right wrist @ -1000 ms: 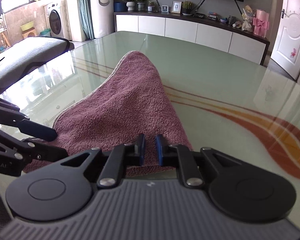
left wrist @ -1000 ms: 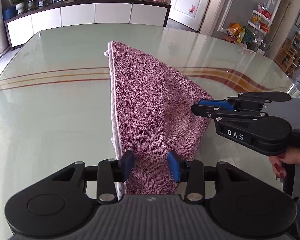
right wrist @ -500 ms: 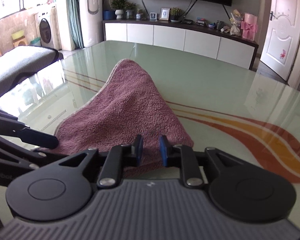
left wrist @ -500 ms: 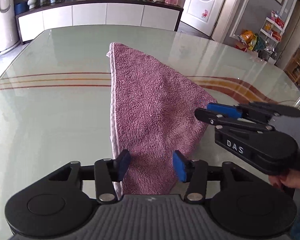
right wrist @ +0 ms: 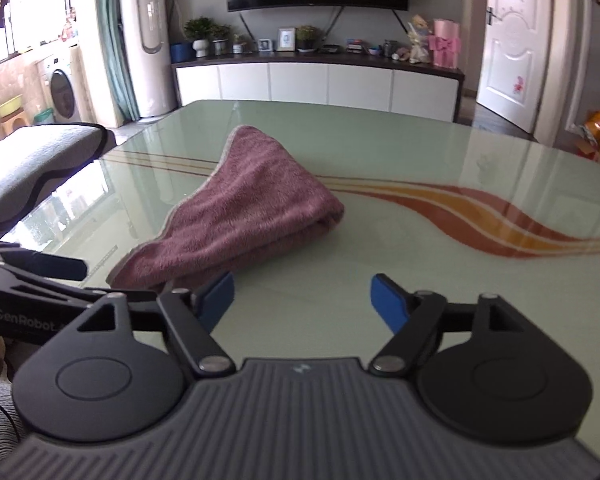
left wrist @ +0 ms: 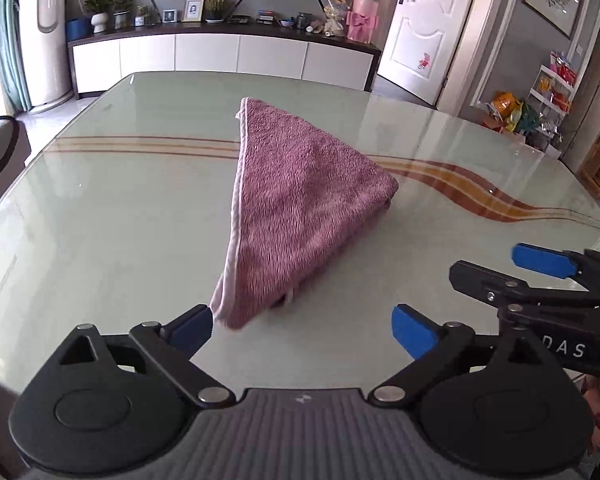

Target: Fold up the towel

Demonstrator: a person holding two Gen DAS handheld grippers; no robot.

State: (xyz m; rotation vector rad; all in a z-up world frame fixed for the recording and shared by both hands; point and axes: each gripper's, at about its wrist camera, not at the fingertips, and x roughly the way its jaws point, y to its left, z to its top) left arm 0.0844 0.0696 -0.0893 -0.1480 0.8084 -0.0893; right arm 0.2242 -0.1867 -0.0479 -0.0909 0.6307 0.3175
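Observation:
A mauve towel [left wrist: 300,208] with a pale hem lies folded in layers on the glass table [left wrist: 100,232], tapering toward the far side. My left gripper [left wrist: 302,330] is open just short of the towel's near corner, nothing between its blue pads. In the right wrist view the same towel [right wrist: 252,216] lies ahead and to the left, and my right gripper [right wrist: 302,300] stands open over bare glass, apart from it. The right gripper also shows at the lower right of the left wrist view, and the left gripper at the left edge of the right wrist view.
The green glass table has an orange and brown wavy stripe [right wrist: 480,216] across it. A grey padded chair back [right wrist: 32,168] stands at the table's left edge. A white sideboard [left wrist: 228,60] with plants and frames, a TV and a white door [left wrist: 424,36] lie beyond.
Both grippers have opened wide, let go of the towel and pulled back toward me and upward. The towel's near end has dropped and now rests on the table.

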